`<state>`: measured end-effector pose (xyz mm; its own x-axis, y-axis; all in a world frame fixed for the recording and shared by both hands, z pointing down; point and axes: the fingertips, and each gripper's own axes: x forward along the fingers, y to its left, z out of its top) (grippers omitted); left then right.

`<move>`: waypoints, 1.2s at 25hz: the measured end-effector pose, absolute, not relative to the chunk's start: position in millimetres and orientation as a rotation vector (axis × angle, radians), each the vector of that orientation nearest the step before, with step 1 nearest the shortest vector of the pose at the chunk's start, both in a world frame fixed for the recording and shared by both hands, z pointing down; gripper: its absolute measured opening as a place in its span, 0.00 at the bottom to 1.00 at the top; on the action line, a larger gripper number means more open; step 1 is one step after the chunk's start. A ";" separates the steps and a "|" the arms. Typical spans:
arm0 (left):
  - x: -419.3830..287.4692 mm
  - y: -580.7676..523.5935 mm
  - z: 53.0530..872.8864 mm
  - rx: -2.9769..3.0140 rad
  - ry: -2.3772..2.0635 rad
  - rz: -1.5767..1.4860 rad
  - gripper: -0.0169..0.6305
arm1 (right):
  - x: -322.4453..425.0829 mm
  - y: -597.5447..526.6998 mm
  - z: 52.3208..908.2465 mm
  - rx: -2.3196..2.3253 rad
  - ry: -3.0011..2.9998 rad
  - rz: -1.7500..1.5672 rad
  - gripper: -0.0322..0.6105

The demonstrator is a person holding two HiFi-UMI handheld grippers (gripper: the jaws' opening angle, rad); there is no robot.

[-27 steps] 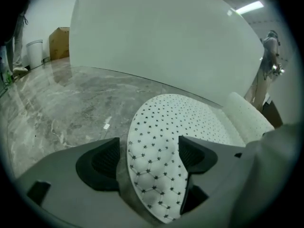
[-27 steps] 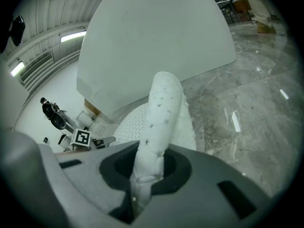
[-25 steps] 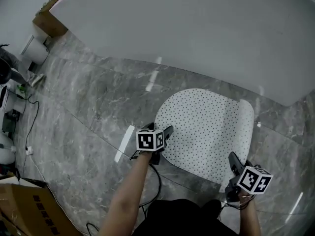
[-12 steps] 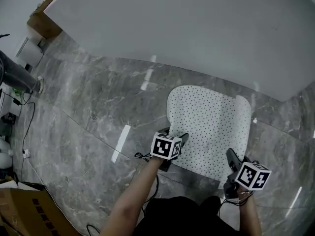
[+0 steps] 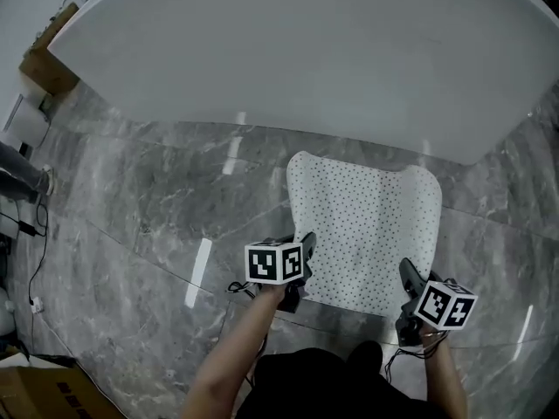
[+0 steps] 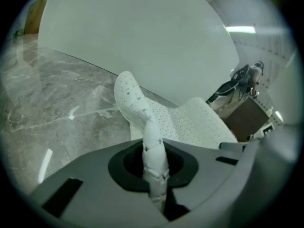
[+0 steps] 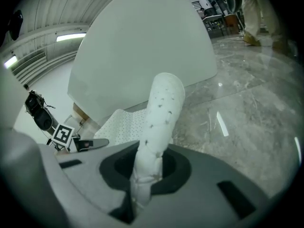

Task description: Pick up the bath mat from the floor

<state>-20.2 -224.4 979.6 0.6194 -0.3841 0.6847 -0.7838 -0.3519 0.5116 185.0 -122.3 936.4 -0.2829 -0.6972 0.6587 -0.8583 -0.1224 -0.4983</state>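
The white dotted bath mat (image 5: 367, 225) lies on the grey marble floor beside the tub, its near edge raised. My left gripper (image 5: 306, 246) is at the mat's near left corner; its jaws are closing, with a fold of the mat (image 6: 142, 115) pinched between them in the left gripper view (image 6: 156, 186). At the near right corner, my right gripper (image 5: 409, 275) is shut on the mat. In the right gripper view the mat (image 7: 161, 110) rises as a curled strip out of the right gripper (image 7: 142, 179).
A white bathtub wall (image 5: 288, 51) curves along the far side of the mat. A cardboard box (image 5: 44, 70) stands at the top left, cables (image 5: 26, 230) trail at the left edge, and another box (image 5: 35, 395) sits at the bottom left. Marble floor (image 5: 157, 225) stretches to the left.
My left gripper moved right to the mat's near left corner and closed on it. The mat's near edge has lifted and its sides have drawn in. The right gripper kept its hold.
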 end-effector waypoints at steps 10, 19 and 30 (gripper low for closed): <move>14.9 -208.0 913.1 1.980 -0.708 0.335 0.06 | 220.0 -114.3 937.6 1.859 -1.857 1.436 0.10; 19.5 -205.9 875.5 1.977 -0.701 0.204 0.06 | 225.2 -111.8 923.0 1.866 -1.876 1.483 0.10; 12.9 -216.1 824.9 2.047 -0.757 0.182 0.06 | 225.5 -121.2 856.2 1.853 -1.996 1.520 0.10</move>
